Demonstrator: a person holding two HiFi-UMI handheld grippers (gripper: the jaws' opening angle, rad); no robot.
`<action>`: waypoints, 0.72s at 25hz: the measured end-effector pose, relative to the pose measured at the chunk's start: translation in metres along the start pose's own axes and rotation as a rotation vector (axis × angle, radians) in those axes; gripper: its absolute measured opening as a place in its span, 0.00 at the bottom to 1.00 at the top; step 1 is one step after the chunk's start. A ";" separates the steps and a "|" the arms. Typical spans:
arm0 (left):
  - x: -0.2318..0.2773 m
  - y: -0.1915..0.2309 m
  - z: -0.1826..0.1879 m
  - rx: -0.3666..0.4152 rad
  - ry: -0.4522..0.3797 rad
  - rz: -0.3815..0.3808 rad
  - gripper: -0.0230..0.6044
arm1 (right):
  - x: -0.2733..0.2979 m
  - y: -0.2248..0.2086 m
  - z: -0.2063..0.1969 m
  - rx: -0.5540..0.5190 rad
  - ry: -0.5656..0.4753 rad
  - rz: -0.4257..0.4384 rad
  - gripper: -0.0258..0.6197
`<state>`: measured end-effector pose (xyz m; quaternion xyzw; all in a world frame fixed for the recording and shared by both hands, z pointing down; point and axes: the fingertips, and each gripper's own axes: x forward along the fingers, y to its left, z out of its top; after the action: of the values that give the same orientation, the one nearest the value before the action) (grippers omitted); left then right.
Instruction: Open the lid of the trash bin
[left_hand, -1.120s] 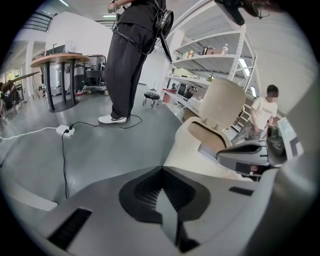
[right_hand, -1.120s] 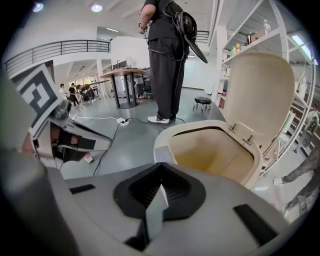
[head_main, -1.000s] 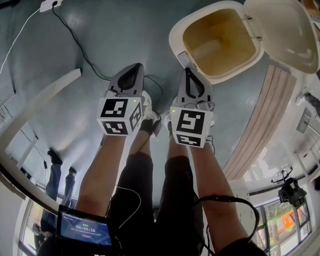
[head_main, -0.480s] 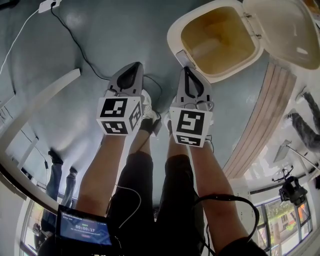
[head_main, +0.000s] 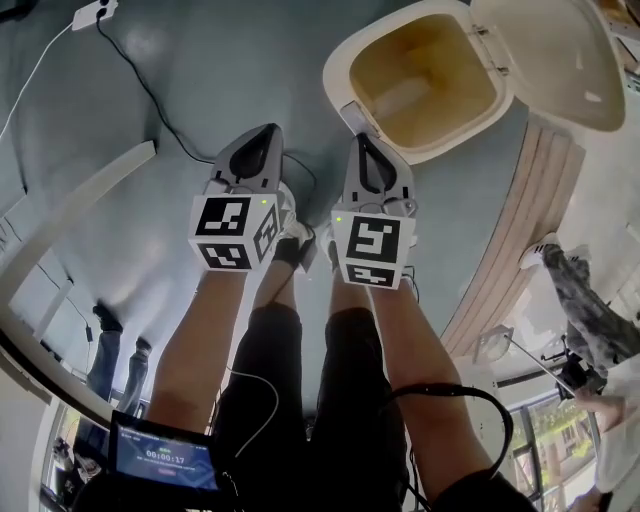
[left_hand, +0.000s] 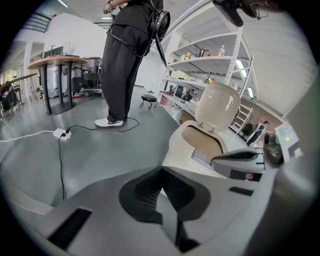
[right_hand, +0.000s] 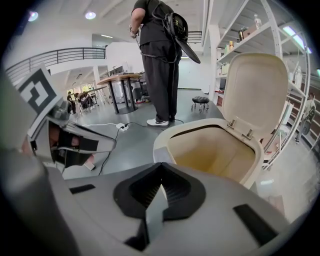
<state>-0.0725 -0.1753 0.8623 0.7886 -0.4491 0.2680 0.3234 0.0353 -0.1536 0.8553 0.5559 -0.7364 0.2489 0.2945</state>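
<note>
The cream trash bin (head_main: 345, 75) stands on the grey floor at the upper right of the head view, its lid (head_main: 550, 55) swung up and back so the yellowish inside shows. My right gripper (head_main: 360, 140) hovers just short of the bin's near rim, jaws closed together with nothing between them. My left gripper (head_main: 270, 132) hangs beside it to the left over bare floor, also shut and empty. In the right gripper view, the bin's rim (right_hand: 165, 142) sits right beyond my right gripper (right_hand: 161, 167), with the lid (right_hand: 260, 90) upright. The left gripper view has the bin (left_hand: 200, 142) off to the right of my left gripper (left_hand: 161, 171).
A power strip (head_main: 90, 14) with a black cable lies at the upper left. A white beam (head_main: 80, 205) crosses the floor at left. Pale wooden slats (head_main: 520, 230) run beside the bin. A person in black (right_hand: 160, 60) stands beyond it. Shelving (left_hand: 210, 55) lines the right.
Both grippers hold their place and stay shut. The bin sits slightly further left in the head view. A person's legs have come into view at the right edge.
</note>
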 end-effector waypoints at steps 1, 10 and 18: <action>-0.001 -0.001 0.000 0.001 0.000 -0.002 0.03 | 0.000 -0.001 0.000 0.028 -0.002 0.008 0.05; 0.000 -0.001 0.006 0.015 -0.006 -0.006 0.03 | 0.003 -0.008 -0.004 0.159 -0.030 0.112 0.05; -0.026 -0.022 0.037 0.030 -0.017 -0.016 0.03 | -0.030 -0.019 0.035 0.165 -0.088 0.088 0.05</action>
<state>-0.0599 -0.1808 0.8138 0.7993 -0.4414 0.2653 0.3095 0.0547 -0.1628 0.8097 0.5560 -0.7491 0.2968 0.2039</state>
